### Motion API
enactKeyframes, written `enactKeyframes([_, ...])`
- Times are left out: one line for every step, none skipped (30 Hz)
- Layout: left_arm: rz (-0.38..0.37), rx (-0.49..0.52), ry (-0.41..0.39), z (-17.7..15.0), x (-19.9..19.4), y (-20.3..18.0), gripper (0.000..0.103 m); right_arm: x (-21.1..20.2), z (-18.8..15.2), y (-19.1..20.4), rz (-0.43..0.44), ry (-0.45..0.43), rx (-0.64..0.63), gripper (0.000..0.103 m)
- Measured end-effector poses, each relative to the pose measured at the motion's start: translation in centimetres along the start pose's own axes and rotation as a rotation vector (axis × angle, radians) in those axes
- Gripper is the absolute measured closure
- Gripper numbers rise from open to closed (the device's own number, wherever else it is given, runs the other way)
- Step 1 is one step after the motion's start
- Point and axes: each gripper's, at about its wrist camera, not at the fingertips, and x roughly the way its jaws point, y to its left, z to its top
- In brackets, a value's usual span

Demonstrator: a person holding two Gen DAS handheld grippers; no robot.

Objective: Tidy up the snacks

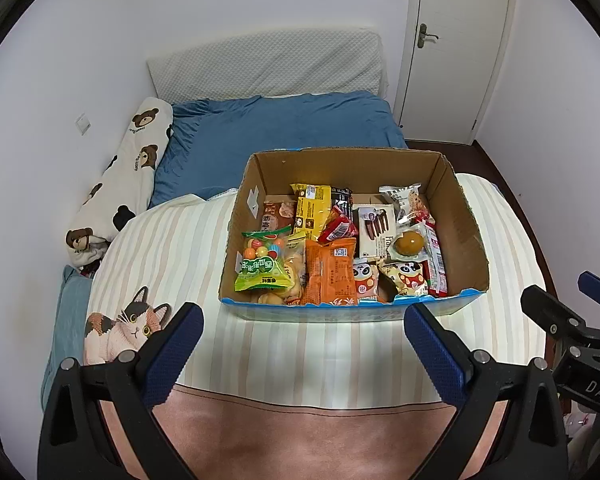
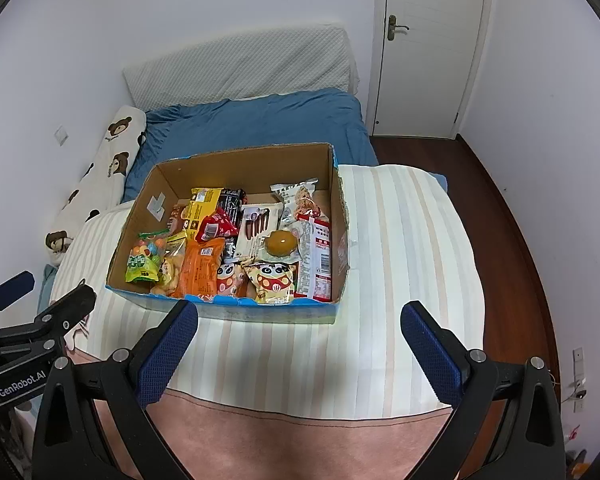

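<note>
An open brown cardboard box with a blue printed outer face sits on a cream striped blanket with a calico cat print spread over a bed, and it is packed with wrapped snacks. At the box's near left corner lies a green bag of round coloured candies, touching a clear bag of pale biscuits just to its right. Beside those stands an orange foil packet, and above it a small red wrapper leans against a yellow packet. A white packet showing dark chocolate sticks lies near the middle, with a clear-wrapped round golden-brown pastry just right of it. Two panda-print packets rest against the near wall, and a long red-and-white packet lies along the right side.

The left gripper hovers above the blanket just in front of the box, its blue-padded fingers spread wide with nothing between them. The right gripper hangs likewise before the box's near wall, fingers wide apart and empty. Behind the box lie a blue duvet, a bear-print long pillow and a white quilted headboard cushion
</note>
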Motion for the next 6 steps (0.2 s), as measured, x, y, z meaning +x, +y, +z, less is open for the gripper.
enactKeyframes([-0.001, -0.001, 0.000, 0.03, -0.01, -0.01, 0.000, 0.02, 0.02, 0.01, -0.001, 0.000, -0.001, 0.000])
enactKeyframes([-0.001, 0.000, 0.000, 0.02, 0.00, -0.01, 0.000, 0.03, 0.03, -0.09, 0.000, 0.000, 0.001, 0.000])
enactKeyframes([-0.003, 0.001, 0.001, 0.01, 0.00, -0.02, 0.000, 0.00, 0.00, -0.06, 0.001, 0.001, 0.002, 0.000])
enactKeyframes([-0.003, 0.001, 0.003, 0.04, 0.02, -0.03, 0.000, 0.00, 0.02, -0.06, -0.001, 0.001, 0.001, 0.000])
enactKeyframes([-0.003, 0.002, 0.004, -0.01, 0.03, -0.05, 0.000, -0.03, 0.02, -0.10, -0.002, 0.001, 0.001, 0.000])
enactKeyframes([-0.006, 0.002, 0.006, -0.05, 0.01, -0.04, 0.000, -0.07, 0.05, -0.11, -0.001, 0.002, 0.002, 0.000])
